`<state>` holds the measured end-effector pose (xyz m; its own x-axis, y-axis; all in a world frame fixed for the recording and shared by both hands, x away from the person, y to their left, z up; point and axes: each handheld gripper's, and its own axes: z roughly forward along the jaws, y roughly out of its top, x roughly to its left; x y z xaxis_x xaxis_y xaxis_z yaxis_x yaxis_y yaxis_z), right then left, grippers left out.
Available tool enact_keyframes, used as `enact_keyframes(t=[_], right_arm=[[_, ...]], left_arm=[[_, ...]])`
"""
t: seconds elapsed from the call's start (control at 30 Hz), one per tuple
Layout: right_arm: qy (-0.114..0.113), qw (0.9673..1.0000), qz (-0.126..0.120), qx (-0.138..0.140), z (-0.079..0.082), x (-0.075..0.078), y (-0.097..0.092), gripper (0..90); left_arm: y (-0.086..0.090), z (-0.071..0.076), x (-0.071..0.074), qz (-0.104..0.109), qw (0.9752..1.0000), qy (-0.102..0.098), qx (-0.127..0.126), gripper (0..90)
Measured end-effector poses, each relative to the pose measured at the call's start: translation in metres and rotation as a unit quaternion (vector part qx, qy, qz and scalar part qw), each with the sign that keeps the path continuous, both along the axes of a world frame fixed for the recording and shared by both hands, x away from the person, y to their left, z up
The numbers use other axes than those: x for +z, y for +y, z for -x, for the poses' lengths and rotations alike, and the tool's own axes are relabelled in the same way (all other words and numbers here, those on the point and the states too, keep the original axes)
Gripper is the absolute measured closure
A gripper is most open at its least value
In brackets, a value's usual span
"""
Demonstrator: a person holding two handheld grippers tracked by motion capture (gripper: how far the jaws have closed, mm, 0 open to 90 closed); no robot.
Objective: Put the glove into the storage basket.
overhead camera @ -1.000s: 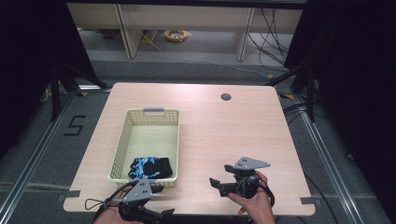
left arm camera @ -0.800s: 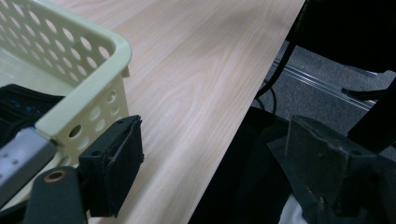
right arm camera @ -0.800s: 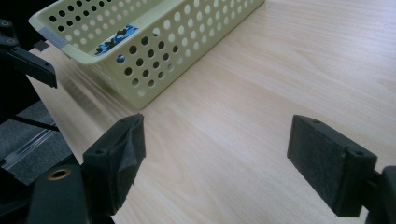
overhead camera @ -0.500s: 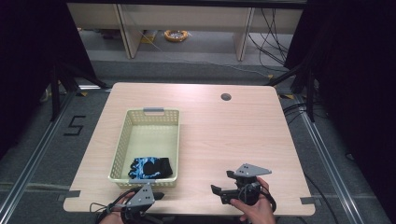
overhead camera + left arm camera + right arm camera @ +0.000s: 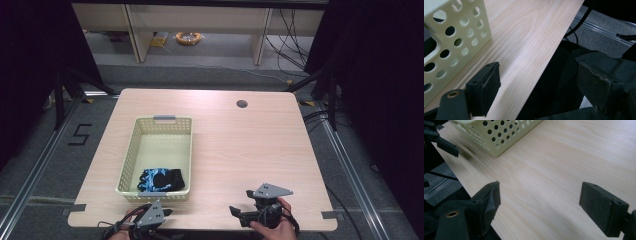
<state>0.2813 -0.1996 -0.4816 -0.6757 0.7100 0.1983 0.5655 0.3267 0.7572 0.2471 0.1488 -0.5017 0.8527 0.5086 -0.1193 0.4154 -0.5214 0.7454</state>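
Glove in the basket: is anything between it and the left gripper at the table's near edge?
Yes. The basket's near wall stands between the left gripper and the black and blue glove, which lies inside against that wall. The top is open, so reaching over looks possible.

Left gripper (image 5: 537, 82) jaws wide apart, nothing between; perforated cream basket (image 5: 454, 37) just left on table (image 5: 529, 37) edge
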Motion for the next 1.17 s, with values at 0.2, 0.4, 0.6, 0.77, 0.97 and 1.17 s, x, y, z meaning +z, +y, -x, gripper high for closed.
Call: enact_keyframes(t=[0.2, 0.4, 0.6, 0.77, 0.97, 1.17], right_arm=[[0.002, 0.9999, 0.012, 0.004, 0.008, -0.002, -0.001, 17.7], [0.001, 0.999, 0.042, 0.01, 0.016, -0.006, 0.0, 17.5], [-0.002, 0.9987, 0.049, 0.012, 0.02, -0.007, -0.003, 17.5], [0.002, 0.9984, 0.053, 0.016, 0.02, -0.009, -0.005, 17.6], [0.01, 0.9983, 0.055, 0.015, 0.02, -0.009, -0.004, 17.6], [0.006, 0.9985, 0.053, 0.016, 0.017, -0.01, -0.006, 17.7]], left_arm=[[0.002, 0.003, -0.004, -0.013, 0.9999, -0.006, 0.001, 18.5], [0.006, 0.003, -0.002, -0.028, 0.9993, -0.024, -0.009, 18.5], [0.007, 0.003, -0.003, -0.021, 0.9997, -0.012, 0.005, 18.4], [0.006, 0.003, -0.004, -0.019, 0.9997, -0.01, 0.009, 18.4], [0.008, 0.0, -0.004, -0.027, 0.9995, -0.019, 0.0, 18.5], [0.008, 0.001, -0.005, -0.02, 0.9996, -0.013, 0.016, 18.6]])
